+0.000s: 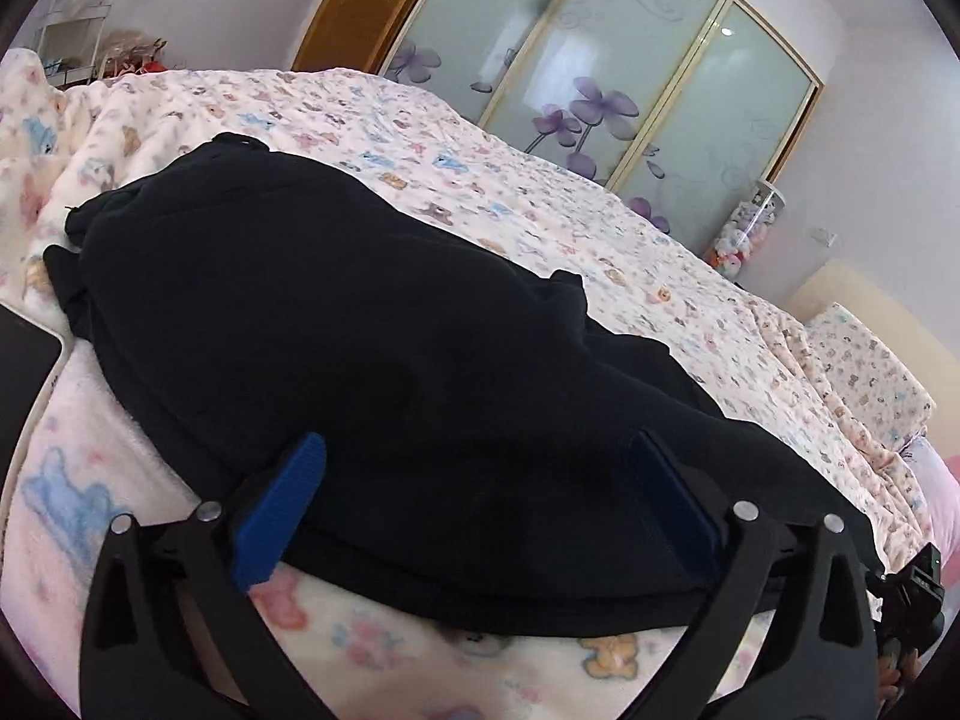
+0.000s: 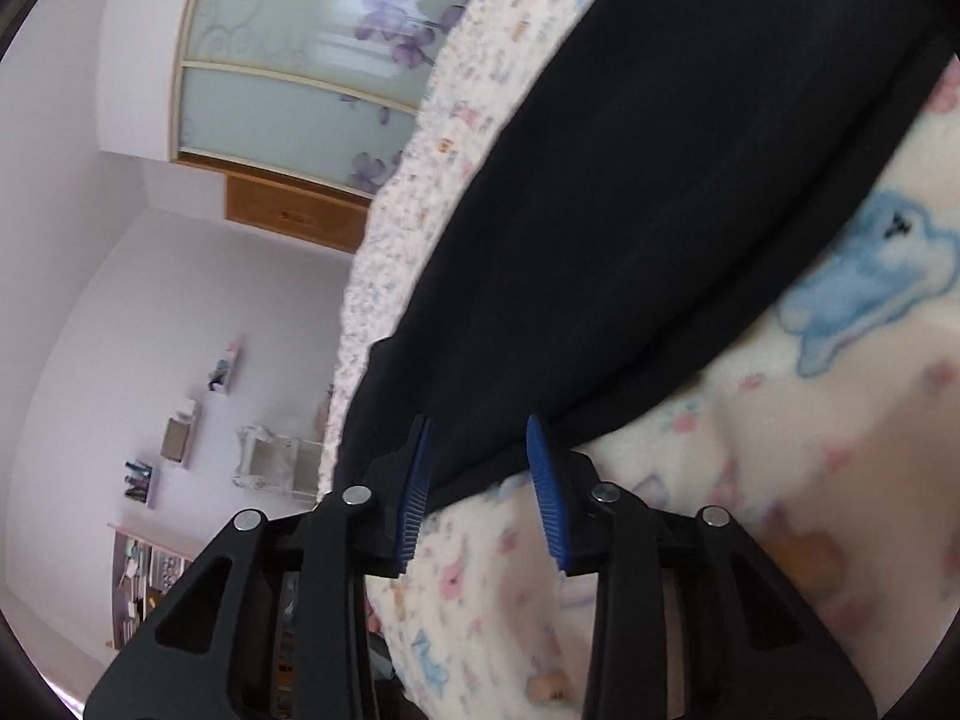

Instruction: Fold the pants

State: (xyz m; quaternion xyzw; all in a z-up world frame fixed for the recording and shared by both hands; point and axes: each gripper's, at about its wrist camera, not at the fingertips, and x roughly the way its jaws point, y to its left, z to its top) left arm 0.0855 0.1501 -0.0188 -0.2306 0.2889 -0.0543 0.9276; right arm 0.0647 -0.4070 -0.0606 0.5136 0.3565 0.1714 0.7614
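Observation:
Black pants (image 1: pixel 336 324) lie spread on a bed with a pale teddy-bear blanket (image 1: pixel 540 210). My left gripper (image 1: pixel 480 468) is wide open, its blue pads (image 1: pixel 282 510) straddling the near edge of the pants, fabric between them. In the right wrist view, tilted sideways, the pants (image 2: pixel 630 210) run up the frame. My right gripper (image 2: pixel 477 438) is partly open with a corner edge of the pants between its blue fingers (image 2: pixel 549 498), not clamped.
A dark tablet or phone (image 1: pixel 24 372) lies on the bed at the left edge. A frosted sliding wardrobe with purple flowers (image 1: pixel 600 78) stands behind the bed. A pillow (image 1: pixel 870 372) sits at the right. Wall shelves (image 2: pixel 180 438) show in the right view.

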